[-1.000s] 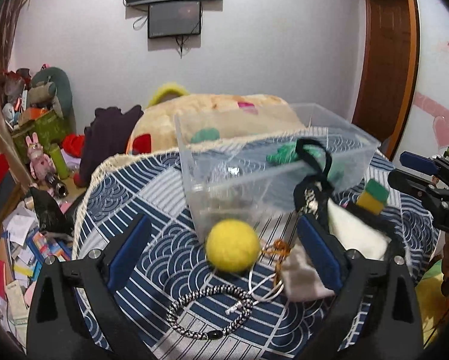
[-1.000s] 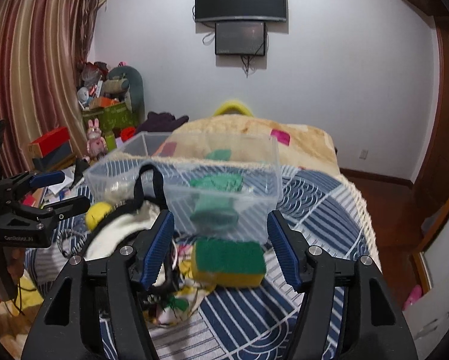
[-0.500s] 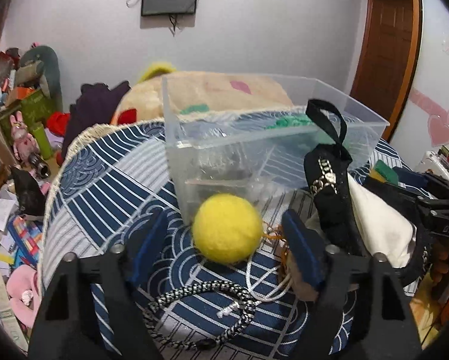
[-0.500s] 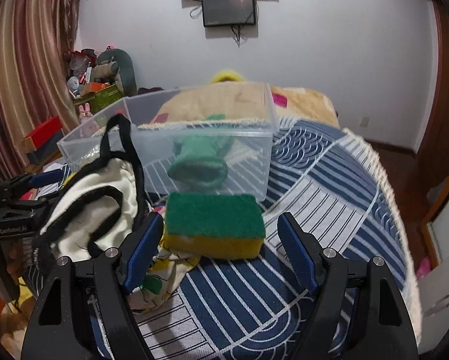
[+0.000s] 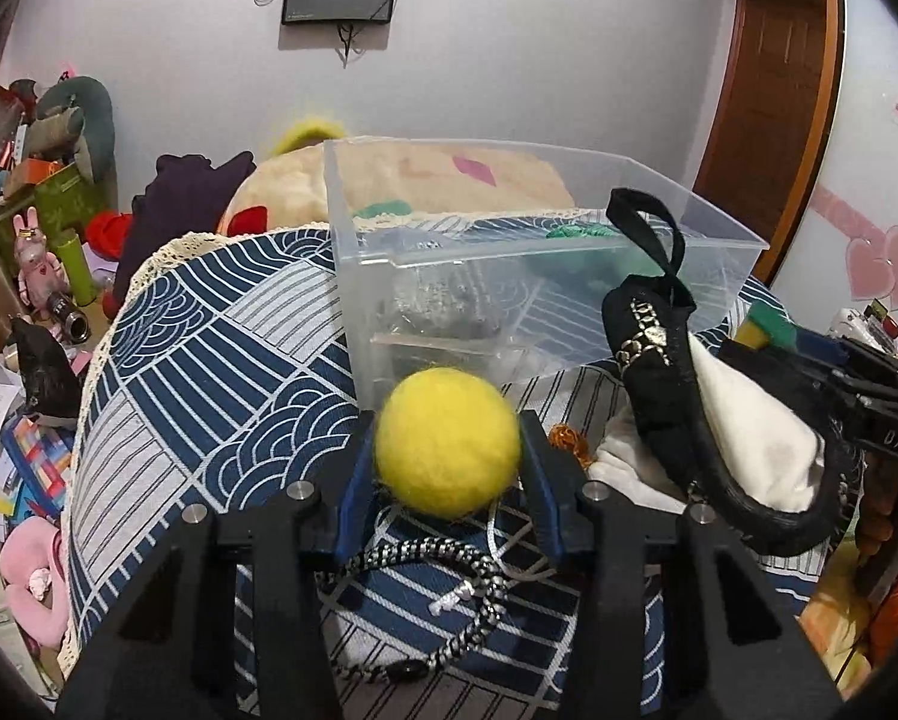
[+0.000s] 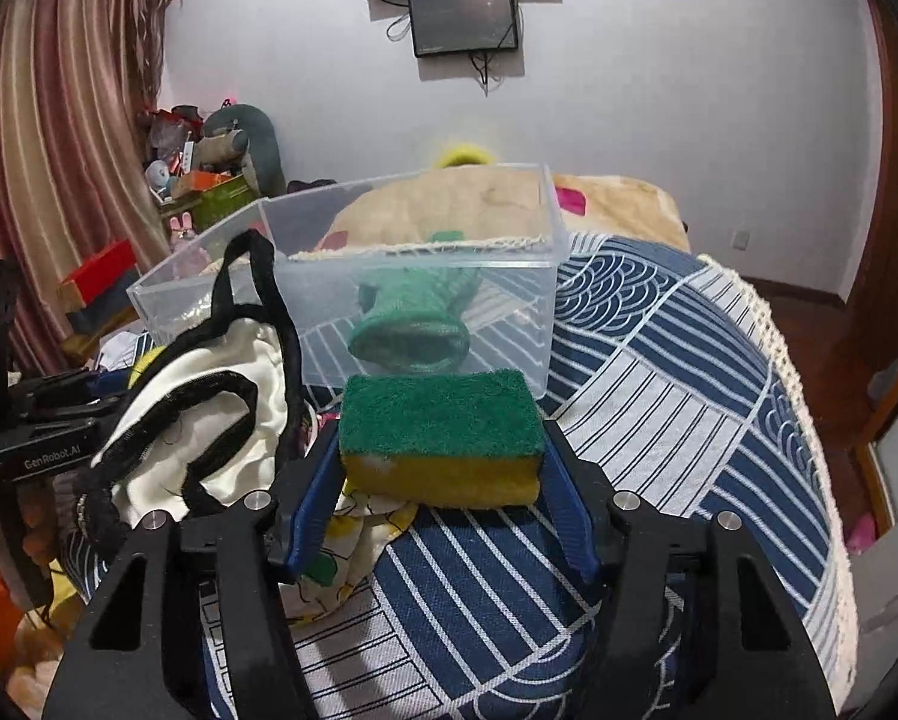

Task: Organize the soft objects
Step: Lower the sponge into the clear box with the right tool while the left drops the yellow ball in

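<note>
My left gripper [image 5: 448, 450] is shut on a yellow felt ball [image 5: 447, 443], held just in front of a clear plastic bin [image 5: 509, 306] on the blue patterned cloth. My right gripper [image 6: 440, 450] is shut on a green and yellow sponge [image 6: 440, 435], right in front of the same bin [image 6: 545, 276]. A green knitted piece [image 6: 416, 324] lies inside the bin. A black and white fabric bag [image 5: 719, 414] lies between the two grippers and also shows in the right wrist view [image 6: 209, 414].
A black and white braided bracelet [image 5: 449, 582] and white cord lie under the left gripper. A patterned cloth [image 6: 353, 540] lies under the sponge. The round table edge with lace trim [image 6: 779, 360] drops off at right. Toys and clutter fill the floor at left [image 5: 29, 312].
Both grippers moved forward and closed: the left on the yellow ball, the right on the sponge. Both were open around them before.
</note>
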Motion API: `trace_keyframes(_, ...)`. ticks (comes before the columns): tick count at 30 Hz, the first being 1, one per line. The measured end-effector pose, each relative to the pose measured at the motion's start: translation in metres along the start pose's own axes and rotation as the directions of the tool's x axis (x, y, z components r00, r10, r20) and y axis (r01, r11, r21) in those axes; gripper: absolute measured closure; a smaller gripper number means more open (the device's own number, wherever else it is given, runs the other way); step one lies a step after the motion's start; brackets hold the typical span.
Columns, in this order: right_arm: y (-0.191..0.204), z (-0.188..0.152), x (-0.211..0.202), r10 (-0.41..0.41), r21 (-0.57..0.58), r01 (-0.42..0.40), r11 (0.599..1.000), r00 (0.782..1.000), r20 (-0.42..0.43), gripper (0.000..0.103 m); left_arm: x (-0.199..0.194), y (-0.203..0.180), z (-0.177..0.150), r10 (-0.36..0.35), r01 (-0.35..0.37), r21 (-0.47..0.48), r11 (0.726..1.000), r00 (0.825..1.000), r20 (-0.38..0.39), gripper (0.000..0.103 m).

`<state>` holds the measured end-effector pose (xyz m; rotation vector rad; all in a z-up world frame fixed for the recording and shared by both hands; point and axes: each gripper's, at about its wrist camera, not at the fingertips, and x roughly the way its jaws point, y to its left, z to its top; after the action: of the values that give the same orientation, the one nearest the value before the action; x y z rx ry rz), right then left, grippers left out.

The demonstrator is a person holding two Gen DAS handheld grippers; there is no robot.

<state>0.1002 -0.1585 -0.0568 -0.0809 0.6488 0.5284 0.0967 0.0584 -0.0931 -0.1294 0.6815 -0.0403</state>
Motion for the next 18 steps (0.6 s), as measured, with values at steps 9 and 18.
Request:
trace_keyframes(9, 0.006, 0.016, -0.022, -0.029, -0.029, 0.032, 0.999, 0.997, 0.078, 0.044, -0.036, 0.0, 0.012, 0.009, -0.011, 0.019, 1.0, 0.997, 0.076, 0.058)
trace_keyframes(18, 0.006, 0.046, -0.033, -0.029, -0.054, 0.038, 0.998, 0.986, 0.163, 0.044, -0.063, -0.006, 0.041, 0.019, -0.027, 0.043, 0.999, 0.985, 0.174, 0.058)
